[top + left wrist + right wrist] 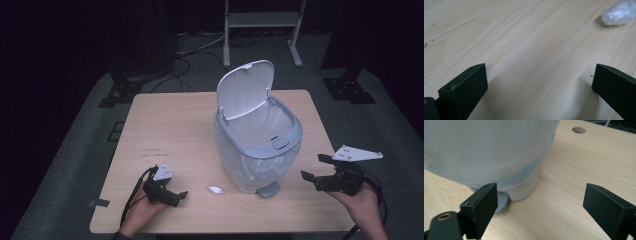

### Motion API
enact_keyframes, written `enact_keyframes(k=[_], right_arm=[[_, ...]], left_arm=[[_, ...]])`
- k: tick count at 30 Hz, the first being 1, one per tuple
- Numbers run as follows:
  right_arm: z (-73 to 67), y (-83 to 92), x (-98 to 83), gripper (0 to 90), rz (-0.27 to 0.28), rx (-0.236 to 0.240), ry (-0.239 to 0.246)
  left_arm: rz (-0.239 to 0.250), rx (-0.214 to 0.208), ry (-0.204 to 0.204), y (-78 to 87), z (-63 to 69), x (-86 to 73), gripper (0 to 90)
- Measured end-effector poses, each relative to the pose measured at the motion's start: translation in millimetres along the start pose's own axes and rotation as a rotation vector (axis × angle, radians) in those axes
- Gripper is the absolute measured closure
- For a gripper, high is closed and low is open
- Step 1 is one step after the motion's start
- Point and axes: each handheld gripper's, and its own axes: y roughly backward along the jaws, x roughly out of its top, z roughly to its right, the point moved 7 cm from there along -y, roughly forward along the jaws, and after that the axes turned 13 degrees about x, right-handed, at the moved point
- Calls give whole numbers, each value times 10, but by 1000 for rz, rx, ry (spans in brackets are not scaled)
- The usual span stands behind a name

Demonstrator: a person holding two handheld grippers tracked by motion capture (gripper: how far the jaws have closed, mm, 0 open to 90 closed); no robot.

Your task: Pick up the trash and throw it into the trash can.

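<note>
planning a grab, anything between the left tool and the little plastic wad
Nothing: bare wood separates the left tool from the plastic wad, clearest in the left gripper view, where the wad lies ahead to the right.

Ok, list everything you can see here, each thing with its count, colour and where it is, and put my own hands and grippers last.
table: one, light wood, centre of the high view.
bin: one, grey, lid up and lined with a clear bag, right of the table's middle.
pedal: one, grey, at the bin's foot on the near side.
wad: one, white crumpled plastic, on the table near the front edge, left of the bin's foot.
metal frame: one, pale grey, on the floor beyond the table.
left hand: one, at the near left edge.
right hand: one, at the near right corner.
left gripper: one, black, open, left of the wad.
right gripper: one, black, open, right of the bin.
</note>
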Motion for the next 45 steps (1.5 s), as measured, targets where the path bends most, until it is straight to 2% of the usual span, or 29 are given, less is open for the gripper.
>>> enact_keyframes(k=[5,8,28,37,45], right_arm=[[51,-73,-119,77,-12,1,1],[91,-124,-197,17,-28,-8,-4],[263,-366,-520,0,-98,-52,-21],[316,-486,-678,0,-161,-66,-23],[365,-541,-770,0,-168,-80,-24]], left_arm=[[0,1,1,0,1,-1,0],[0,1,1,1,1,-1,0],[1,2,2,0,3,0,0],[1,2,3,0,3,0,0],[1,2,3,-1,3,1,0]])
